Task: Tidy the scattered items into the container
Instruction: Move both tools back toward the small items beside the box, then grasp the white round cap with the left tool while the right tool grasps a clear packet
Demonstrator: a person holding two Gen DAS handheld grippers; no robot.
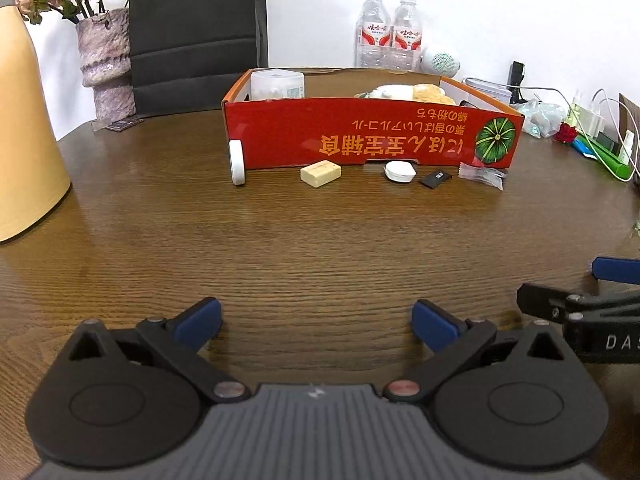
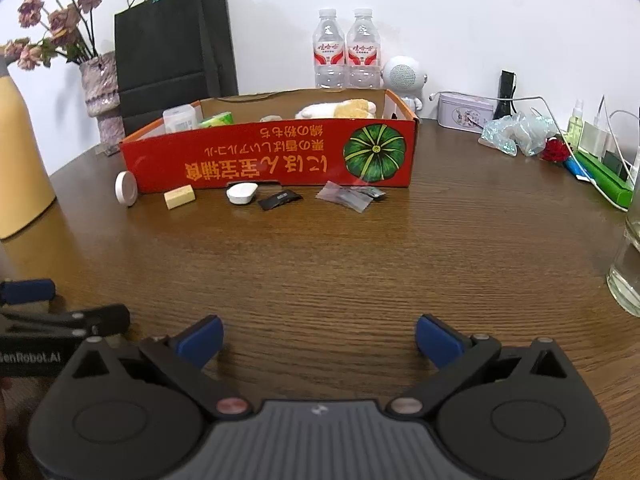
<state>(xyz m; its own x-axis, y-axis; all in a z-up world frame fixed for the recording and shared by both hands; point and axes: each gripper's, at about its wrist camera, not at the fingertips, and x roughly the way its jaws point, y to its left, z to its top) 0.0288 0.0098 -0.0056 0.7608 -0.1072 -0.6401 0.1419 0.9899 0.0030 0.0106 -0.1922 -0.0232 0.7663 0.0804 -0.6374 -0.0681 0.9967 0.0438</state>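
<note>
A red cardboard box (image 1: 372,136) (image 2: 272,160) stands open at the far middle of the wooden table. It holds a plush toy (image 2: 340,110), a clear plastic case (image 1: 278,85) and a green pack (image 2: 218,120). In front of it lie a white round disc (image 1: 237,162) (image 2: 126,189), a cream eraser (image 1: 321,173) (image 2: 179,197), a white oval case (image 1: 399,171) (image 2: 241,193), a small black card (image 1: 436,178) (image 2: 278,200) and a clear plastic bag (image 1: 482,174) (image 2: 350,196). My left gripper (image 1: 316,322) and right gripper (image 2: 319,338) are open, empty, low over the near table.
A yellow jug (image 1: 24,128), a vase of dried flowers (image 1: 106,64), a black paper bag (image 1: 196,32), two water bottles (image 2: 346,50), a white speaker (image 2: 402,74), a tin (image 2: 464,112) and cables ring the box. A glass (image 2: 628,276) stands at the right.
</note>
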